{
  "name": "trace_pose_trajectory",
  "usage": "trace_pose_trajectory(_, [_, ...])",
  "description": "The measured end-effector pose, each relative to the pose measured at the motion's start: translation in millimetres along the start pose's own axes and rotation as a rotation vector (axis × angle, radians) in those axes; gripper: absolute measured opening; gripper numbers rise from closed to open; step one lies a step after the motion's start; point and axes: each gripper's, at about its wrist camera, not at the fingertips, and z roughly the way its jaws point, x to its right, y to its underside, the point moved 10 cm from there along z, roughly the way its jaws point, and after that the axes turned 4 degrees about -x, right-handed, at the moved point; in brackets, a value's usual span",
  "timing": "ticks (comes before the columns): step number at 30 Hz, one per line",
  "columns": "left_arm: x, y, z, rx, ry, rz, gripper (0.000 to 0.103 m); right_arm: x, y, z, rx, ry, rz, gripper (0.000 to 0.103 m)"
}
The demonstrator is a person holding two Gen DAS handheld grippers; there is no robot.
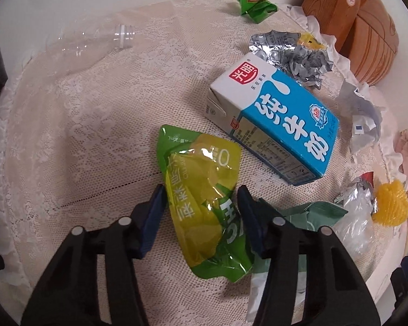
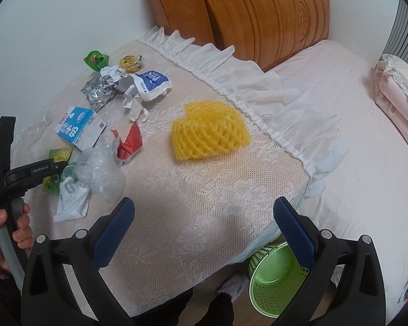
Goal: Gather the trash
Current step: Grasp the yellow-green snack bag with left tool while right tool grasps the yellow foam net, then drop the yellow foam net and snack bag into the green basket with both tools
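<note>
The left hand-held gripper (image 1: 201, 201) stands open around the green-yellow wrapper (image 1: 204, 198) on the lace surface (image 1: 95, 135); its slippery film may slide out. The right hand-held gripper (image 2: 204, 233) hangs open and empty, the green basket (image 2: 274, 279) below.

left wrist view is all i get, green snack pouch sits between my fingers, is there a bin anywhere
Observer: Yes, a green basket stands on the floor beside the table's near edge.
Operator: what's the right hand-held gripper doing
Observer: The right hand-held gripper is open and holds nothing, over bare tablecloth.
Operator: that yellow thing at my right edge, what is it
Observer: A yellow foam net, lying alone on the cloth.
</note>
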Motion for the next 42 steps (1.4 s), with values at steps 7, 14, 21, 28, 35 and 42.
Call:
trace_pose_trajectory(7, [-11.9, -5.9, -15.9, 0.069, -0.015, 0.039, 0.045, 15.7, -31.1, 23.5, 0.005, 0.041, 0.015, 0.101])
trace_pose_trajectory(14, [-35.0, -8.1, -54.0, 0.147, -0.048, 0.068, 0.045, 10.7, -66.2, 66.3, -0.008, 0.085, 0.0, 0.1])
trace_pose_trajectory(21, [-14.9, 10.1, -99.7, 0.214, -0.021, 0.156, 0.045, 4.9, -63.1, 63.4, -0.001, -0.026, 0.018, 0.04])
trace_pose_trajectory(28, [86.6, 67.5, -131.5, 0.193, 0.137, 0.395, 0.045, 47.4, -30.0, 4.3, 0.064, -0.091, 0.084, 0.039])
trace_pose_trajectory(35, [252.6, 178.6, -123.1, 0.051, 0.368, 0.793, 0.045, 165.7, 59.4, -56.6, 0.084, 0.071, 0.21, 0.042])
trace_pose_trajectory(42, [362.7, 307.2, -70.6, -0.137, 0.385, 1.142, 0.045, 265.7, 166.7, -69.3, 0.018, 0.205, 0.339, 0.042])
